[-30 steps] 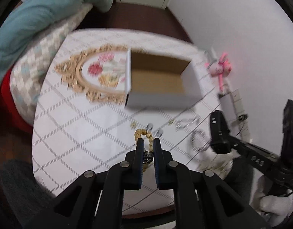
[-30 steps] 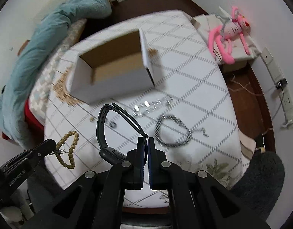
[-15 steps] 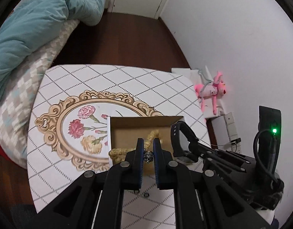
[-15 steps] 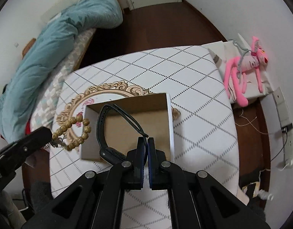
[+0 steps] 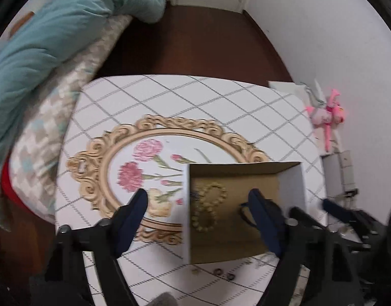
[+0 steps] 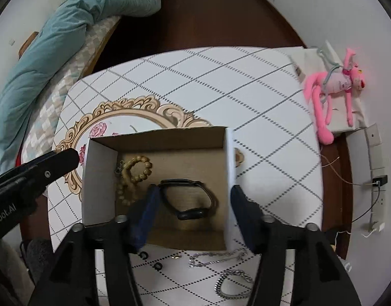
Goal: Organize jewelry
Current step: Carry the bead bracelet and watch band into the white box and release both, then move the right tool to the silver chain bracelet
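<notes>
**Hanging open over the box**

Hovering above the cardboard box point(image 6: 154, 178), both tools stand with jaws spread and nothing between them; their jaws have just been opening. In the right wrist view the right tool point(image 6: 194, 216) fills the lower middle of the frame, its blue-padded fingers point(image 6: 147, 214) straddling the box's right half. Below it, on the box floor, lies the black band point(image 6: 187, 199), free of the pads. The bead bracelet point(image 6: 134, 176) lies in the box's left part, near the left wall, curled in loops. The left tool point(image 6: 55, 163) pokes in from the left edge of that frame, just outside the box wall.

In the left wrist view the left tool point(image 5: 198, 204) sits lower centre, one finger over the desk point(image 5: 170, 97) beside the box point(image 5: 292, 186), the other over the box floor. The beads point(image 5: 208, 209) lie between them, loose on the cardboard.

At the bottom of the right wrist view, outside the box on the checked desk cloth, lie a silver chain point(image 6: 233, 285), a thinner chain point(image 6: 215, 257) and two small dark rings point(image 6: 150, 260).
</notes>
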Tool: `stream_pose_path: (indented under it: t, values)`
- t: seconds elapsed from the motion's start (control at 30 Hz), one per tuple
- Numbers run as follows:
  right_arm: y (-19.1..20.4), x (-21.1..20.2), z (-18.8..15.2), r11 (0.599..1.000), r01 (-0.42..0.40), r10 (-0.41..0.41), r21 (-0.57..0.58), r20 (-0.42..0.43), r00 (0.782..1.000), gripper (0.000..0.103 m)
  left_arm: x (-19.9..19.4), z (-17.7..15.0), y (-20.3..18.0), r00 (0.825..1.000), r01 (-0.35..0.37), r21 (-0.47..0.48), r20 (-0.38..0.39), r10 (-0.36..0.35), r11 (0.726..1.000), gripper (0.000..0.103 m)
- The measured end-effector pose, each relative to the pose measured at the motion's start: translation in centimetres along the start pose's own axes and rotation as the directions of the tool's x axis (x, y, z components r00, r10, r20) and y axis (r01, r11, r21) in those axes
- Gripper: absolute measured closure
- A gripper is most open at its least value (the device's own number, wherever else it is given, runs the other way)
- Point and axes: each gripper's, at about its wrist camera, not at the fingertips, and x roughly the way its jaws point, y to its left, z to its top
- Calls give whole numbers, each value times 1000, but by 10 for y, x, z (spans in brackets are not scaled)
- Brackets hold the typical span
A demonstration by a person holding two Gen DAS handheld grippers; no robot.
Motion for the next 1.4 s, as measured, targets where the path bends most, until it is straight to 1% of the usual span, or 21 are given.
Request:
stream_pose_path:
  t: [0.07,0.1,0.13,0.17,0.23,0.37,0.5,0.6,0.8,0.97,1.23,1.4]
  values:
    - [-1,-3,-3,999,30,-30,-18,11,999,10,-1,-10,2,999,-39,8,37,38,999,21]
    - [-1,-3,-8,998,58,-58,-35,18,998,7,0,-16,2,997,-61,15,52,60,998,18]
    - [-1,-2,-10,996,77,-77,-45,21,997,5,2,-20,3,996,-72,20,57,71,997,5]
    - [-1,0,-14,994,94,-93,-54,22,995,4,4,-23,3,995,-76,26,59,75,997,0]
    - [-2,5,-22,992,105,-104,-67,19,994,0,9,-32,2,995,-93,37,52,91,995,0]
    - [-5,8,-31,986,148,-145,-80,44,989,0,13,-43,0,992,-122,53,47,120,991,0]
    - [-11,2,-37,987,151,-147,-60,60,987,0,7,-49,-1,990,-129,50,66,126,990,0]
    - [-13,-9,-41,987,152,-148,-51,85,985,0,-4,-53,-2,987,-133,45,92,129,990,0]
    - [-12,-43,-50,987,159,-152,-35,156,976,0,-37,-62,-7,979,-139,35,153,132,990,0]
    - [-9,-79,-64,987,160,-151,-22,229,962,0,-67,-74,-10,972,-134,28,198,126,991,0]
    - [-5,-130,-84,990,144,-136,1,325,936,0,-106,-90,-14,963,-118,27,249,107,993,0]
    - [-5,-155,-95,994,112,-110,16,364,925,0,-121,-98,-16,958,-130,7,257,124,991,0]
